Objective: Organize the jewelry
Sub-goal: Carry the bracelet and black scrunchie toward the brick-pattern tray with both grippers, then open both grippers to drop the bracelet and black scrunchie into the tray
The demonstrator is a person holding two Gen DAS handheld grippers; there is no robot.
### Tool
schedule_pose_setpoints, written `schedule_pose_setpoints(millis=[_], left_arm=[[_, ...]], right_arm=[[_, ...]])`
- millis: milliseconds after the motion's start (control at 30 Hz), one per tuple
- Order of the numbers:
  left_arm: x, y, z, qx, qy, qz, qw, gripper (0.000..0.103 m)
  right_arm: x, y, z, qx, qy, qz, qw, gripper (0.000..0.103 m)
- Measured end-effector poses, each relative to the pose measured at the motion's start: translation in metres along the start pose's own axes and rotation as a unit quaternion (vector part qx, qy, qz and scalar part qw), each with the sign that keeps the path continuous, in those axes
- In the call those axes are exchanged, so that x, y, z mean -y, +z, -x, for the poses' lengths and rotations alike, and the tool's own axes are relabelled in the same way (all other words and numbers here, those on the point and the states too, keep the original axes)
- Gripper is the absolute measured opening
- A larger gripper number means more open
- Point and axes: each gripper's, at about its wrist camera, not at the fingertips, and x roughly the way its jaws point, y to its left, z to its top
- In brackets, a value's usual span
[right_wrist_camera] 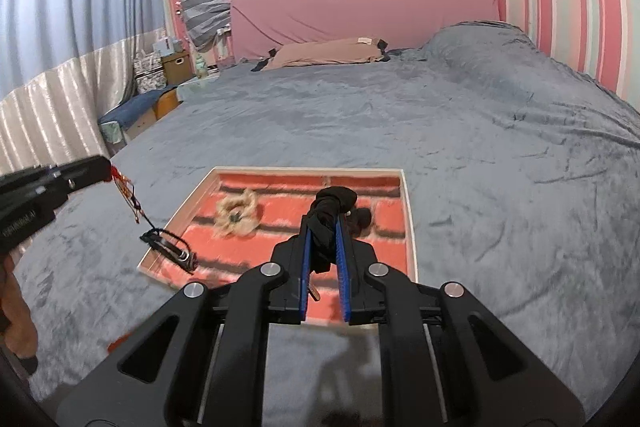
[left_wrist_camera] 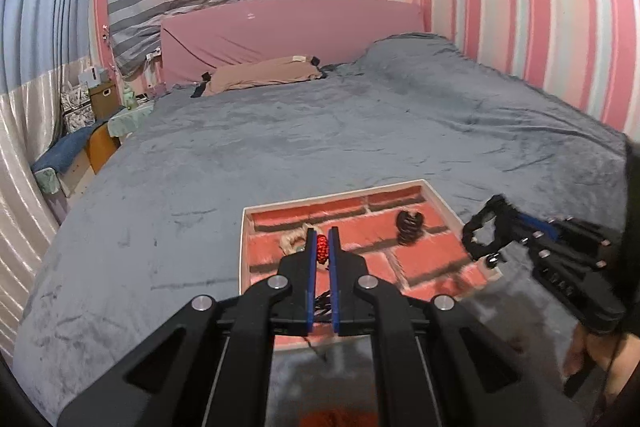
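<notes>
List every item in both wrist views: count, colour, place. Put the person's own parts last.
Shallow brick-print tray: one, red with white rim, on the grey bedspread.
Beige fabric scrunchie: one, lying in the tray's left half.
Dark coiled hair tie: one, black, lying in the tray's right half.
Red beaded piece with dark cord: one, held over the tray's left edge.
Black fabric scrunchie: one, held above the tray.
Grey plush bedspread: one, covering the bed.
Tan pillow: one, by the pink headboard.
Left hand-held gripper: black with blue pads, shut on the beaded piece.
Right hand-held gripper: same colours, shut on the black scrunchie.
</notes>
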Motion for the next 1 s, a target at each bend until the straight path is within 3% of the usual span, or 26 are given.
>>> schedule_pose_setpoints(millis=[267,500,733,1000], left_arm=[[-0.023,0.022,-0.075,-0.018,0.029,0.021,0.9992,0.006],[-0.059,0.013,-0.15,-0.055,0.051,0.06,0.9954,0.006],[-0.061,-0.02,-0.188,-0.087,0.066,0.051,0.9928,0.006],[-0.058,-0.036,-0.197,-0.094,0.079,0.045,0.9914,0.009]], right_arm=[[0.018,0.023,-0.06,-0.022,-0.022,0.001,1.0,0.012],[0.023,0.018,-0.12,-0.057,-0.032,-0.001,0.998,0.012],[0.035,0.0,-0.162,-0.106,-0.038,-0.01,0.994,0.012],[0.045,-0.01,-0.179,-0.135,-0.041,-0.021,0.99,0.017]])
